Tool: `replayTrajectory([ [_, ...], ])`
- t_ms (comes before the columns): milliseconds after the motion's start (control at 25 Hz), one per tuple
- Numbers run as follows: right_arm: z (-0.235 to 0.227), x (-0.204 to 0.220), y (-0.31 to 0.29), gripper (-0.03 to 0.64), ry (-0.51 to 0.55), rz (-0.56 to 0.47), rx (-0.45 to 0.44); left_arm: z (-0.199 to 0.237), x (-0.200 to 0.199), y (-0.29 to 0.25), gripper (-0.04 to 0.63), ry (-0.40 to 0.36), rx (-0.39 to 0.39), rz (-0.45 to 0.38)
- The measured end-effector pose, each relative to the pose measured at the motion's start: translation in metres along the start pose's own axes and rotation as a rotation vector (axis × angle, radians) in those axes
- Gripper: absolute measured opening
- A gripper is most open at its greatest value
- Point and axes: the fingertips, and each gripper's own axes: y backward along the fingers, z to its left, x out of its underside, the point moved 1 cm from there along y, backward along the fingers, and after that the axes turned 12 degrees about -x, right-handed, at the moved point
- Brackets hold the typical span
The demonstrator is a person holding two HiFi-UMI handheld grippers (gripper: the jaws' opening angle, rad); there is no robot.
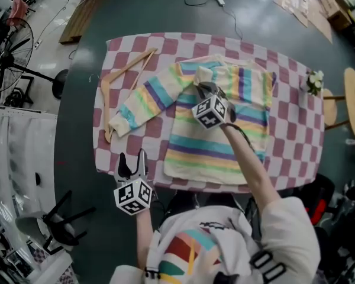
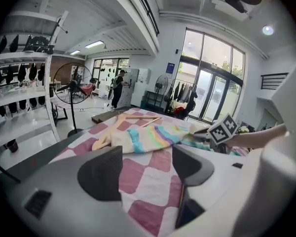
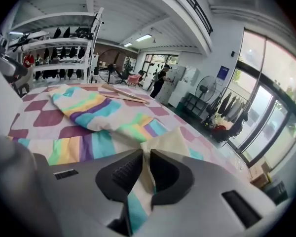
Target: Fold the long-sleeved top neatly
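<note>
Right up close, the right gripper's [image 3: 145, 158] fingers [image 3: 123, 174] are clamping almost together on a cream edge of the long-sleeved top [image 3: 89, 105], with a bit of teal stripe running down between the pads (so it's definitely gripping cloth, not just touching it). From the head view that gripper [image 1: 201, 87] is sitting over the upper middle of the top [image 1: 216, 135], close to the neck end, and the arm is reaching out across the body of the garment.

The left gripper's [image 2: 147, 157] fingers [image 2: 101, 174] are standing wide apart with nothing in them, only checked cloth showing in the gap. It's hovering at the near edge of the table, by the left corner [image 1: 133, 158], well apart from the top.

The top itself is lying flat in the middle of the table, pastel stripes all over. One sleeve [image 1: 139, 105] is sticking out to the left in the head view, cuff pointing toward the near-left side. The other sleeve is looking folded in over the chest, though I can't quite make out where it's ending.

The pink-and-white checked tablecloth [image 1: 284, 135] is covering the table underneath. A wooden hanger [image 1: 127, 70] is lying on it beyond the outstretched sleeve, near the far-left corner, just beside the sleeve and maybe touching it.
</note>
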Motion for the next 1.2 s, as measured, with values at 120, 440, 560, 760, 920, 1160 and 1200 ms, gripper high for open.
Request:
replayTrajectory([
  [120, 0.005, -0.015, 0.006, 0.172, -0.029, -0.053, -0.017, 0.001, -0.003, -0.001, 0.296, -0.001, 0.011, -0.008],
  [440, 0.121, -0.116, 0.035, 0.198, 0.287, -0.209, -0.145, 0.025, -0.007, 0.005, 0.296, 0.062, -0.006, -0.046],
  [560, 0.201, -0.139, 0.023, 0.199, 0.436, -0.23, -0.245, 0.047, 0.001, 0.012, 0.296, 0.104, -0.045, -0.048],
  [760, 0.296, -0.14, -0.022, 0.199, 0.659, -0.152, -0.342, 0.096, 0.021, 0.025, 0.296, 0.183, -0.123, -0.041],
  [920, 0.32, -0.13, -0.048, 0.199, 0.759, -0.075, -0.339, 0.127, 0.044, 0.039, 0.296, 0.241, -0.182, -0.025],
  [1160, 0.321, -0.131, -0.062, 0.104, 0.785, -0.015, -0.32, 0.146, 0.068, 0.05, 0.296, 0.302, -0.218, -0.012],
  [1200, 0.321, -0.133, -0.063, 0.029, 0.794, -0.011, -0.317, 0.147, 0.069, 0.051, 0.296, 0.307, -0.218, -0.013],
])
